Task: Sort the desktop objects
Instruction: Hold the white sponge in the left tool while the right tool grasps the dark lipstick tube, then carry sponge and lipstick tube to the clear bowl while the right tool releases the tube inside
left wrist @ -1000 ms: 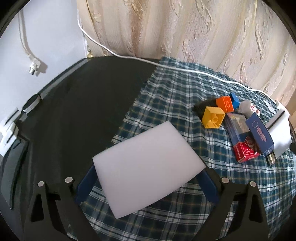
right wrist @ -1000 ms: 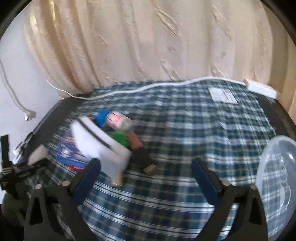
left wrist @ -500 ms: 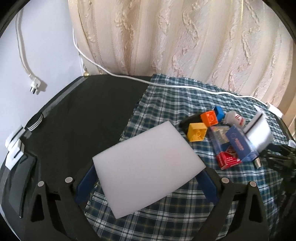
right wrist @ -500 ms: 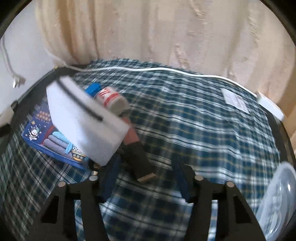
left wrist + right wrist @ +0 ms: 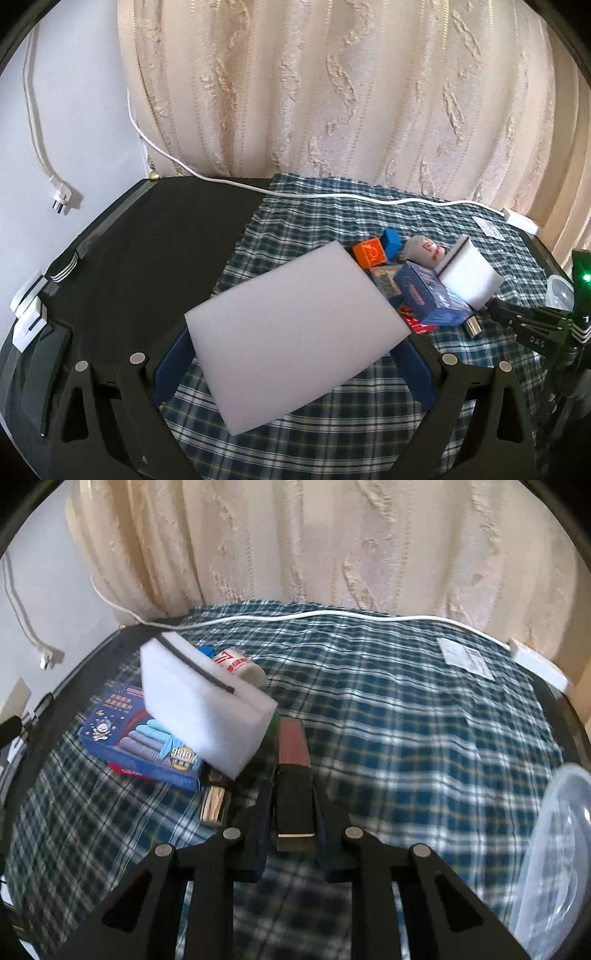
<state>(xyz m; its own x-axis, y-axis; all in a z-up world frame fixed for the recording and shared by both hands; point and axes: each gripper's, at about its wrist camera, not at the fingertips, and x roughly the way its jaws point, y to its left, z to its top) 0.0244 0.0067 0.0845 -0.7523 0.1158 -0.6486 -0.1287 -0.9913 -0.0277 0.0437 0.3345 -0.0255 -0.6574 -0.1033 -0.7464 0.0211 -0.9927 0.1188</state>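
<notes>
My left gripper (image 5: 295, 350) is shut on a flat white foam slab (image 5: 291, 317), held tilted above the plaid cloth (image 5: 332, 417). The slab hides part of the pile behind it. My right gripper (image 5: 293, 812) is shut on a dark bar with a red-brown far end (image 5: 293, 746), at the near edge of the pile. It also shows at the right of the left wrist view, as my right gripper (image 5: 517, 321). The pile holds a white sponge with a black stripe (image 5: 199, 701), a blue box (image 5: 140, 734), an orange block (image 5: 369, 253), a blue block (image 5: 391, 240) and a white roll with red print (image 5: 240, 664).
A clear plastic container (image 5: 554, 849) stands at the right edge. A white cable (image 5: 332, 614) runs along the curtain to a power strip (image 5: 539, 664), with a paper label (image 5: 465, 659) nearby. A small metal-ended piece (image 5: 214, 805) lies left of my right fingers. Black tabletop (image 5: 155, 251) lies left of the cloth.
My right gripper moved in to the pile and its jaws closed onto the dark bar. The left gripper rose with the foam slab, which now hides the yellow block.
</notes>
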